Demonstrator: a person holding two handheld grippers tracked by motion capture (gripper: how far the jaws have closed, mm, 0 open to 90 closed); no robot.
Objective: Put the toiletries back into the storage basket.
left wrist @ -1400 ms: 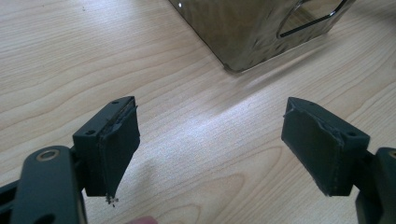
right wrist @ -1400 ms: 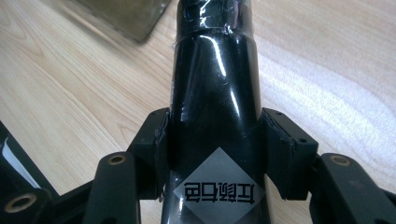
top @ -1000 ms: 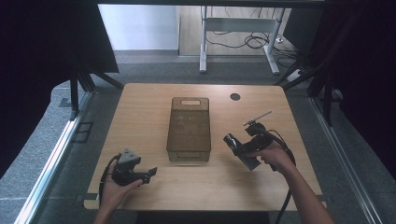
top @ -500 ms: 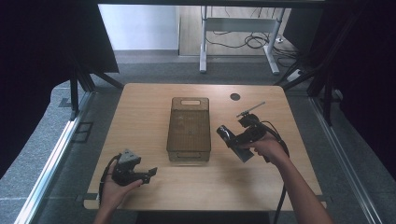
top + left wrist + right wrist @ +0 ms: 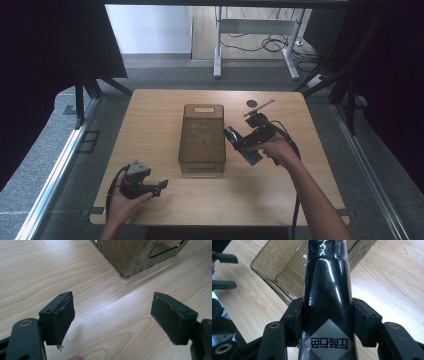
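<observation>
left gripper [image 5: 161,187] sits low at the near-left corner of the wooden table [image 5: 150,130], held in the person's left hand [image 5: 122,200], cable looping off its back and a grey three-cornered plate on top. jaws wide apart, nothing between them; in the left gripper view the gripper [image 5: 112,315] shows bare wood grain between the two black pads [image 5: 63,317], with a corner of the bin [image 5: 140,255] just ahead, apart from the pads.

middle of the table: clear smoky-brown plastic bin [image 5: 202,137], rectangular, long side running away from the person, handle slot in the far end wall. looks empty from above.

just right of the bin: right gripper [image 5: 240,143] in the person's right hand [image 5: 277,150], lifted off the table, pointing left toward the bin. jaws clamped on a glossy black bottle [image 5: 234,137], pads pressing both sides of it. bottle tip is close to the bin's right wall, touching or not cannot tell. in the right gripper view the gripper [image 5: 325,315] squeezes the bottle [image 5: 327,290] at the shoulder, a grey diamond label [image 5: 329,340] with printed characters near the camera, bottle running out over the bin rim [image 5: 274,282].

far right side of the table: small round dark disc [image 5: 251,103], well apart from the bin.
</observation>
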